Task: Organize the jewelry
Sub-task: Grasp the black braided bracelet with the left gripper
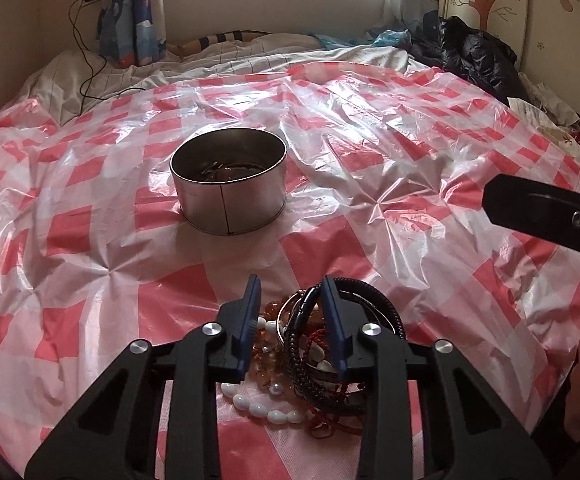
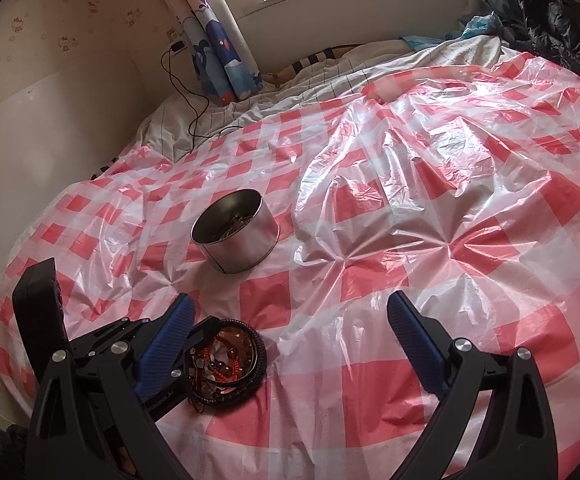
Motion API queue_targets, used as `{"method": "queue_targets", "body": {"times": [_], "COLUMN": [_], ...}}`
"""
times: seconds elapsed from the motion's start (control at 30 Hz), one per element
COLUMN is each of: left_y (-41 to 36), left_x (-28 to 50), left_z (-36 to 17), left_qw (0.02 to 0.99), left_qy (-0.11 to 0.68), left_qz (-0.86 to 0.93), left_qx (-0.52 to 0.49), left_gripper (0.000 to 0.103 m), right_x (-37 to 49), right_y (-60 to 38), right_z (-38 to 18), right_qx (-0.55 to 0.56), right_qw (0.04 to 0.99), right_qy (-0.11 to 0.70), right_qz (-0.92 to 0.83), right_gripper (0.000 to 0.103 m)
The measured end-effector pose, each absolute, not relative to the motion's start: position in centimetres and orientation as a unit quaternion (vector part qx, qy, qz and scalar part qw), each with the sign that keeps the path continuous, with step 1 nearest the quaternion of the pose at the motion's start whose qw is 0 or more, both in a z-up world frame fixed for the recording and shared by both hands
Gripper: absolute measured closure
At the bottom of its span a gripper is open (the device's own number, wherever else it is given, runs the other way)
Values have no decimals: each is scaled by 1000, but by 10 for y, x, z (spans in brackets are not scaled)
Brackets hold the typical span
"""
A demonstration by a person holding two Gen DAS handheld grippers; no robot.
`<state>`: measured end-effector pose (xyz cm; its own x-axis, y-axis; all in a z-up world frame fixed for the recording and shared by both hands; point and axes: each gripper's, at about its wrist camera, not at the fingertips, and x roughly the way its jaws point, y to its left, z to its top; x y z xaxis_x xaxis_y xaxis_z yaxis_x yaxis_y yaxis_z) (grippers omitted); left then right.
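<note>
A pile of jewelry (image 1: 301,364) lies on the red-and-white checked plastic sheet (image 1: 409,184): black braided cords, amber beads, white beads, red string. My left gripper (image 1: 291,292) is open, its blue pads straddling the top of the pile. A round metal tin (image 1: 230,184) with a few pieces inside stands beyond it. In the right wrist view the pile (image 2: 226,360) is at lower left and the tin (image 2: 236,232) further back. My right gripper (image 2: 290,308) is wide open and empty, to the right of the pile.
The sheet covers a bed. A white quilt (image 1: 210,60) and a black cable (image 1: 86,56) lie at the far side. Black clothing (image 1: 473,52) is heaped at the back right. A wall (image 2: 50,140) runs along the left.
</note>
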<state>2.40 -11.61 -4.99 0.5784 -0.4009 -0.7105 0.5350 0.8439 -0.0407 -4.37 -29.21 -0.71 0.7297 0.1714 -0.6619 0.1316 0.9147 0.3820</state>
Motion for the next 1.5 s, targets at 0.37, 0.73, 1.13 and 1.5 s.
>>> {"method": "queue_targets", "body": {"times": [0.37,0.73,1.13,1.5], "left_y": [-99,-42,-77,-88], "left_x": [29,48,50,52], "left_z": [-40,-25,-51,-67], "left_qw": [868,861,851,845], "left_qy": [394,396,434,463], "left_qz": [-302,-296,-288,-266], "left_qx": [25,-116,-63,-36], "left_gripper": [97,103,62,45], "right_x": [-44,-41,-38,-34], "right_y": [-292,-286,-285,-277], "right_z": [-7,-9,-17,-24], "right_qx": [206,195,192,181], "right_qw": [907,906,903,901], "right_qy": [367,375,385,394], "right_qz": [11,15,9,13], "right_gripper": [10,10,10,10]}}
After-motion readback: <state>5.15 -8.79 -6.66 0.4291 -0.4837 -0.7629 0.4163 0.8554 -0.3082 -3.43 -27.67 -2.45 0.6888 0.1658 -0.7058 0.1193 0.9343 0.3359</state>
